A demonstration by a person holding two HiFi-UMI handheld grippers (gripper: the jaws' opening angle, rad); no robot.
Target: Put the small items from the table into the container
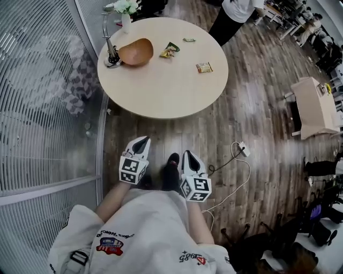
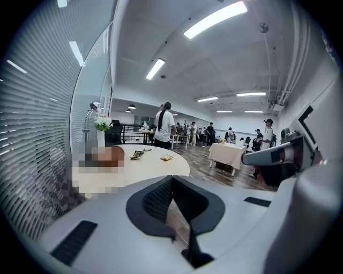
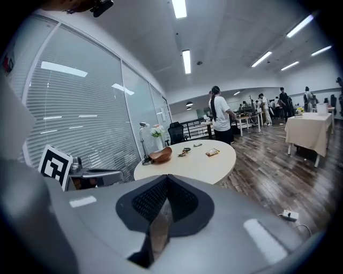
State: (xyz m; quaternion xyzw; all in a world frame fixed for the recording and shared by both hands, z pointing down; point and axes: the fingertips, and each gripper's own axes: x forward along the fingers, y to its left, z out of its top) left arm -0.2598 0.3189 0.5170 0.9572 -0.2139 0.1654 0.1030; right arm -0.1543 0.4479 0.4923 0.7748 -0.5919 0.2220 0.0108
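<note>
A round beige table (image 1: 171, 91) stands ahead of me on the wood floor. On it a brown bowl (image 1: 135, 52) lies at the left, with a green-yellow packet (image 1: 170, 50), a small green item (image 1: 188, 39) and an orange packet (image 1: 204, 67) to its right. My left gripper (image 1: 142, 142) and right gripper (image 1: 188, 156) hover side by side over the floor, short of the table's near edge. Both are shut and empty. The right gripper view shows its closed tips (image 3: 167, 177), the bowl (image 3: 161, 155) and the orange packet (image 3: 213, 152) far off. The left gripper's tips (image 2: 172, 179) also meet.
A desk lamp (image 1: 110, 51) and a vase of flowers (image 1: 125, 13) stand at the table's left rim. A glass wall with blinds (image 1: 43, 107) runs along the left. A person (image 1: 233, 16) stands behind the table. A white cable and plug (image 1: 241, 150) lie on the floor at right.
</note>
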